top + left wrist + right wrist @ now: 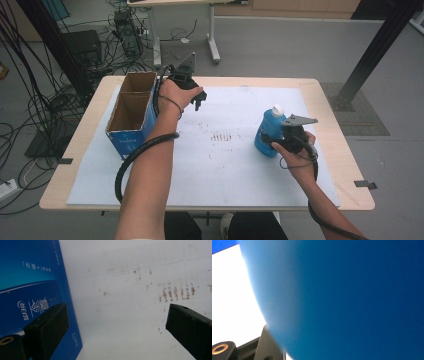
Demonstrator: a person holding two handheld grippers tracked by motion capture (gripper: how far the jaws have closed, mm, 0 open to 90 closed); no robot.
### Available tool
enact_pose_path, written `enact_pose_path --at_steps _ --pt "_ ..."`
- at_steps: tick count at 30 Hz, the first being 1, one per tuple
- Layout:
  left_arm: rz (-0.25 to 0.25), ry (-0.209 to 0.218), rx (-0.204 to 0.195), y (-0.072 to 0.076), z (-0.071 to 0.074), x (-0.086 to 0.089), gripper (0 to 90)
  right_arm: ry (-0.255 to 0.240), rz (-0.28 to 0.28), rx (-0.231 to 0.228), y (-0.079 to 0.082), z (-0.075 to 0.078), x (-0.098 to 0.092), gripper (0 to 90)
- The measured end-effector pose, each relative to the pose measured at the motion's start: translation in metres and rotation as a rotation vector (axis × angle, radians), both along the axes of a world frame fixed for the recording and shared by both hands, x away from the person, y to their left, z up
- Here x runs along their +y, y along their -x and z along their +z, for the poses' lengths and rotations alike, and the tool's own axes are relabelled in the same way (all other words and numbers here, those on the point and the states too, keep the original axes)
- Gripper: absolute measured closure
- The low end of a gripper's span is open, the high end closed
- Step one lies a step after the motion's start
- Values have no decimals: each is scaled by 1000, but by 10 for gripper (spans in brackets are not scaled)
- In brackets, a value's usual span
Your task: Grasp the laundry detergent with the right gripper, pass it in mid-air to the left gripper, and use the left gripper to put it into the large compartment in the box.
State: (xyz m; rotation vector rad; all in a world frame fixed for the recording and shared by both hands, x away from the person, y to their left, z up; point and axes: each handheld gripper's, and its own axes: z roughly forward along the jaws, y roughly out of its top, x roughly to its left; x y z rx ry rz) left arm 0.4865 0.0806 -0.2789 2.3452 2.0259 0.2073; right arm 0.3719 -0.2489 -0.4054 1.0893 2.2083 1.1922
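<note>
The right gripper (275, 141) is grasping an upright blue bottle (267, 131) on the desk (327, 107). The left gripper (199, 100) is hovering released, jaws spread, beside the blue cardboard box (131, 136).

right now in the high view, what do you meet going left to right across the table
open blue cardboard box → left hand-held gripper, held open above the white sheet → brown smudge marks on the white sheet → blue plastic bottle with a white cap → right hand-held gripper, closed around that bottle
</note>
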Motion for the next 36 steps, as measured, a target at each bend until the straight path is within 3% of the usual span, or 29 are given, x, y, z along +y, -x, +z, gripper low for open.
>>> enact_pose_path --at_steps 8,15,22,29,30,31,32,35,36 --pt "-5 13 -1 1 2 1 52 0 -3 1 0 0 0 433" --pt "-45 19 -19 2 16 -2 53 -7 6 11 -3 6 1 435" --pt "-127 6 -50 3 40 -9 52 -1 36 4 -13 23 3 435" --pt "-215 1 -77 3 62 -11 52 19 91 1 -36 49 8 434" --pt "-246 0 -87 3 68 -12 52 14 99 4 -39 52 9 435" --pt "-246 0 -87 3 68 -12 53 10 109 6 -43 56 10 435" --pt "-294 0 -93 4 75 -12 53 6 120 8 -47 59 12 435" --pt "-323 8 -105 5 80 -13 53 5 146 13 -54 64 17 435" --pt "-372 0 -109 6 86 -15 53 8 174 20 -60 69 23 435"
